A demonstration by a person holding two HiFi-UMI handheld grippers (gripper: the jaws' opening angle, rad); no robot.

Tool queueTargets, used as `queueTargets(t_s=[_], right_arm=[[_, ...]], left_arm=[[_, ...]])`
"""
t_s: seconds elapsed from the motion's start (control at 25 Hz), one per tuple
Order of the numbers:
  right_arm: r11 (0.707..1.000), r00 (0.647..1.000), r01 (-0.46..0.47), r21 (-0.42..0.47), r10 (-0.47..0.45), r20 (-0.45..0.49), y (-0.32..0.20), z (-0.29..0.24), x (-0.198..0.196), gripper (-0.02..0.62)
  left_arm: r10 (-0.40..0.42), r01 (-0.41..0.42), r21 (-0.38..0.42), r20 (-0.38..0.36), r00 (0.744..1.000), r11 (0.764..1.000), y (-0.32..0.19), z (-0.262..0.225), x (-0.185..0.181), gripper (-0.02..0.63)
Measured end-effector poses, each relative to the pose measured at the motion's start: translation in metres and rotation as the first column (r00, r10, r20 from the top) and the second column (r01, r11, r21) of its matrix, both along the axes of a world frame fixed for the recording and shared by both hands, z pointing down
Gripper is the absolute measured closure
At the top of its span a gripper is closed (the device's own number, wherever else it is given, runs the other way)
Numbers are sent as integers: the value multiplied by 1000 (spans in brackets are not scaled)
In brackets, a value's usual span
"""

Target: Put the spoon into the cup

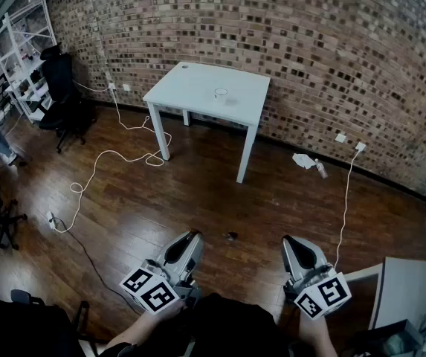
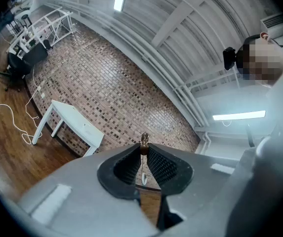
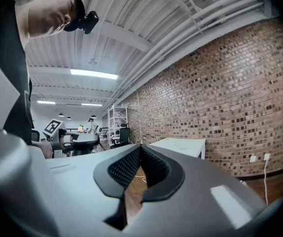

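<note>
- Spoon, slim metal with a brown end (image 2: 142,164), sat pinched lengthwise in our left gripper (image 2: 144,148).
- Small pale cup (image 1: 221,93) stood far ahead on the white table (image 1: 190,80), well apart from the spoon.
- Our right gripper (image 3: 140,148) was pressed together, empty.

Worktop (image 1: 198,88) stands far ahead, backed against the brick wall (image 1: 309,43). Cup (image 1: 221,93) sits on it, right of centre. Left of the worktop, along the same wall: a chair (image 1: 62,88), then a shelf rack (image 1: 25,47) in the corner. A cable (image 1: 97,162) loops across the floor (image 1: 198,199) from the wall, left of the worktop. A small object (image 1: 230,236) lies on the floor just ahead of the tools. Left tool (image 1: 190,236) and right tool (image 1: 288,240) are side by side at the near edge, apart. Spoon (image 2: 144,143) is pinched between the left tool's jaws. A second worktop (image 1: 413,281) stands right of the right tool.
</note>
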State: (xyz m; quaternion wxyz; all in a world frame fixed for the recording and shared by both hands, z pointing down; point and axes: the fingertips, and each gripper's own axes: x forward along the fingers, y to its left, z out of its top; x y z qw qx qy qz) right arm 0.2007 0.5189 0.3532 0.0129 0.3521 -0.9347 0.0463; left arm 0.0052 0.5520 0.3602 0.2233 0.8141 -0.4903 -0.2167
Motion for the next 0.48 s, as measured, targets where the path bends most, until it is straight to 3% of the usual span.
queueTargets(t_s=[0.24,0.48], right_arm=[[1000,1000,-13,1,13,1,-4,4,-28,589],[999,1000,-12,-32,12,15,-32,13,-25,589]], left_arm=[[17,-17,2,-1,1000,1000,-12,7,-28,571],[8,-8,-3,10,1000,1000,-39,11,-30,571]])
